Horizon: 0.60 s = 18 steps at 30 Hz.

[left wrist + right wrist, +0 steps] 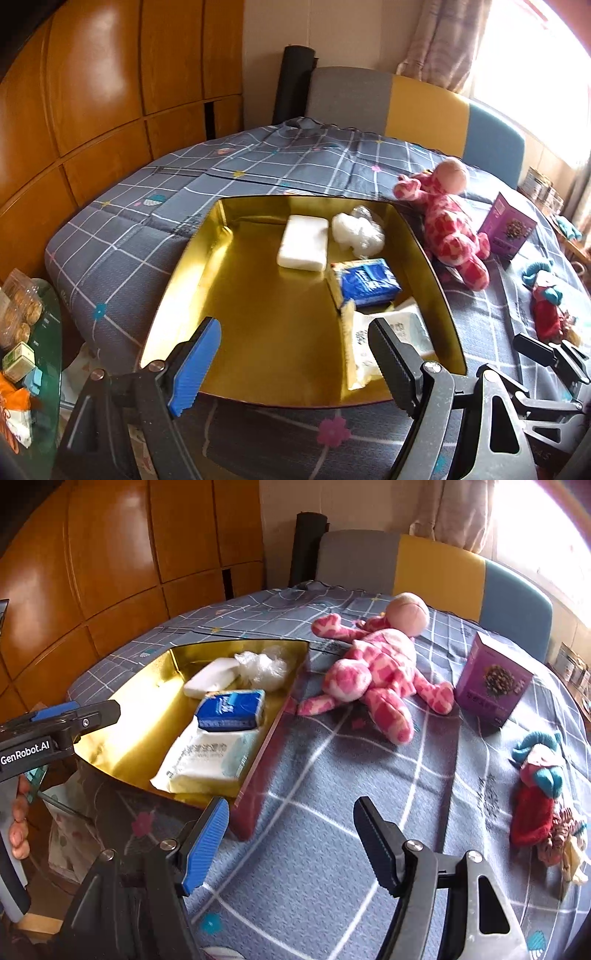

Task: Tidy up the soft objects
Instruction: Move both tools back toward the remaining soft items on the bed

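On a bed spread with a grey checked quilt (pixel 332 775), a shallow gold-lined box (pixel 258 314) holds four soft items along its right side: a white foam block (pixel 303 242), a crumpled clear plastic bag (pixel 356 230), a blue tissue pack (pixel 365 282) and a white wet-wipes pack (pixel 212 762) nearest the camera. The left gripper (pixel 295 363) hangs over the box's near edge, jaws spread wide with nothing between them. The right gripper (pixel 291 843) hovers over bare quilt just right of the box, jaws likewise parted and empty. A pink-and-white plush toy (pixel 376 672) lies on the quilt beside the box, a purple carton (pixel 493 679) stands near it, and a small red-and-teal stuffed toy (pixel 539 797) lies further right.
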Tool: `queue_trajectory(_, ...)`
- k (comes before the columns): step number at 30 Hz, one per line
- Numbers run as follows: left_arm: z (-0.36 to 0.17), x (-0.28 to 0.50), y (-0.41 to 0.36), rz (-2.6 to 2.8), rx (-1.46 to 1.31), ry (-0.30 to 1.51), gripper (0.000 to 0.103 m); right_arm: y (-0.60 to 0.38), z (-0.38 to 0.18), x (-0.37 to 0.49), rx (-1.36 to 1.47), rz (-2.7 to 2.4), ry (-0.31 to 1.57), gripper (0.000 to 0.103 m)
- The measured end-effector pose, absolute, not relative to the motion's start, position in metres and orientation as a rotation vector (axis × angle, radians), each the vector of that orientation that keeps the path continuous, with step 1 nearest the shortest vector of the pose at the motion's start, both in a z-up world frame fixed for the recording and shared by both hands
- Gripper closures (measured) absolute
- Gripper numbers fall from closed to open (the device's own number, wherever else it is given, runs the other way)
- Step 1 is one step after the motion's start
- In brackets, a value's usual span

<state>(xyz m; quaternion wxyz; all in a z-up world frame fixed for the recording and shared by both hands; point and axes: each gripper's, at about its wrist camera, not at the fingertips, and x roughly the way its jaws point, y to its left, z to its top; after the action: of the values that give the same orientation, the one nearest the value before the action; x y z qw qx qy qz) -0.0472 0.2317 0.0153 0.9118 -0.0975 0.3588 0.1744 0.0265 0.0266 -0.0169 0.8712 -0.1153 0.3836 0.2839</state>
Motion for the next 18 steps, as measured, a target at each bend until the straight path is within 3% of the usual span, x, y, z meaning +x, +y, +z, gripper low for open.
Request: queue_trajectory(18,0.018,-0.029,0.181,0.201,-0.108,0.779,0.020,-0.047,-0.018,0.042,-0.254,0.431,0.813,0.032)
